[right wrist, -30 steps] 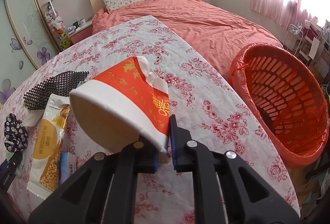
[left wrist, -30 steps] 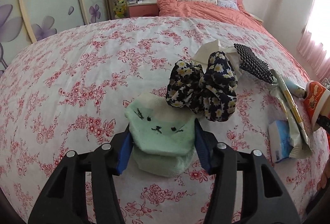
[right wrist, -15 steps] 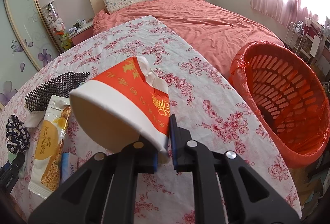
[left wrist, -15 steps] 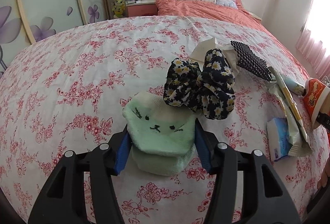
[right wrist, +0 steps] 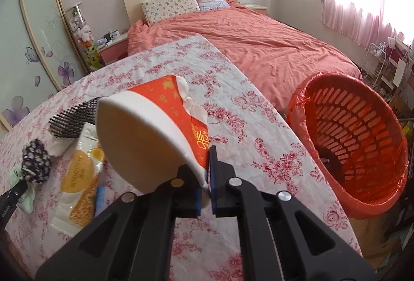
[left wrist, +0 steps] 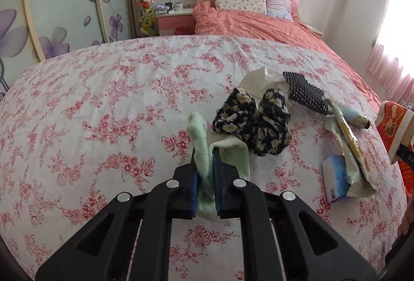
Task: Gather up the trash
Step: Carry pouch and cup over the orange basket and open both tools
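My left gripper is shut on a pale green sock, pinched upright between the pads on the floral table cover. A dark floral sock lies just beyond it. My right gripper is shut on the rim of a torn red paper cup, held above the table; the cup also shows at the right edge of the left wrist view. An orange bin with a red liner stands on the floor to the right of the table.
On the table lie a snack wrapper, a blue tissue pack, a black mesh piece, crumpled white paper and a small tube. A bed with a salmon cover stands behind the table.
My left gripper has closed on the green sock, squeezing it from flat and wide into a thin upright fold. The right gripper and cup have shifted a little toward the bin.
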